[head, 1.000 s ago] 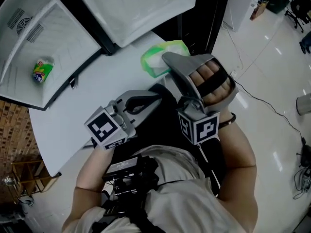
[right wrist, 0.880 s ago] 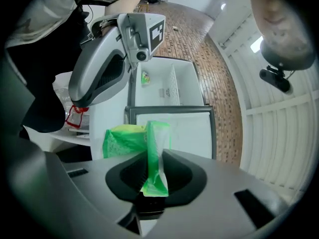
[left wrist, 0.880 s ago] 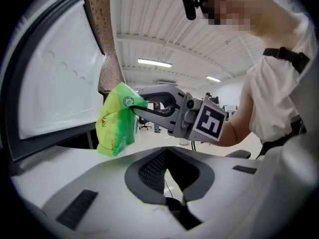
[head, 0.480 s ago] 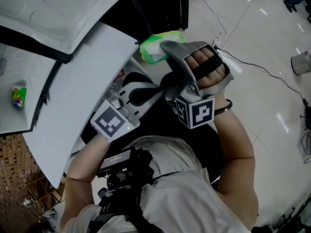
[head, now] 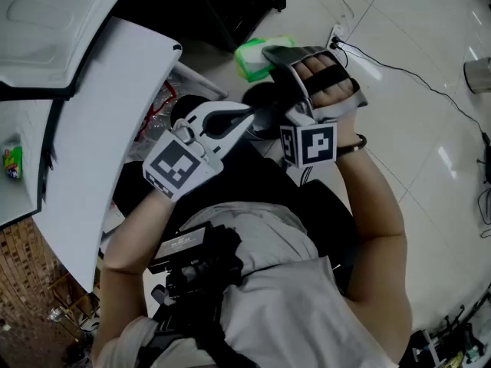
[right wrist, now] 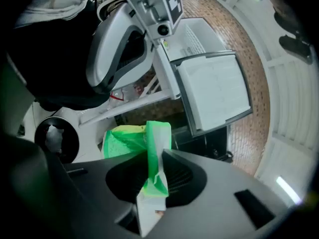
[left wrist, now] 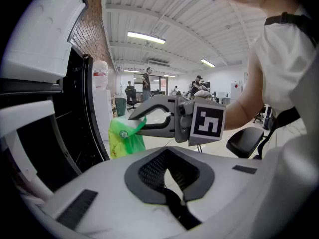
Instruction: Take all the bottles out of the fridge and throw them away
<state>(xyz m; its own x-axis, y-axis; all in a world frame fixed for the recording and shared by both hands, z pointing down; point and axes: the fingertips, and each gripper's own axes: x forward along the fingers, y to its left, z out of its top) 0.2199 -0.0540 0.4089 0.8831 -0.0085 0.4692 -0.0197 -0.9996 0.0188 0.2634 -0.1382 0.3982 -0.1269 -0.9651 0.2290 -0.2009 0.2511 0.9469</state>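
Your right tongs (head: 267, 52) are clamped on the top fold of a green pack (head: 249, 58). It hangs out past the tips over the glossy floor (head: 430, 129), clear of the open fridge door (head: 107, 129). Pinching it by the flat top seam makes sense to me: that's the thin bit the pads can bite, and the body can dangle without getting crushed.

Your left tongs (head: 247, 117) are closed with nothing in them, parked just beside the right ones, tip pointing at the pack. Looks like you're keeping that hand out of the way.

Below the left tongs, by the door's lower edge, there's a dark opening with clear plastic rubbish (head: 156, 112) in it. My guess is that's the bin, though I can't be sure. If so, the pack is near it but not over it, so it needs to go a bit further that way before you let go.

Heads up: a small green container (head: 11, 163) is lying on its side on a white shelf in the fridge, so you're not done.
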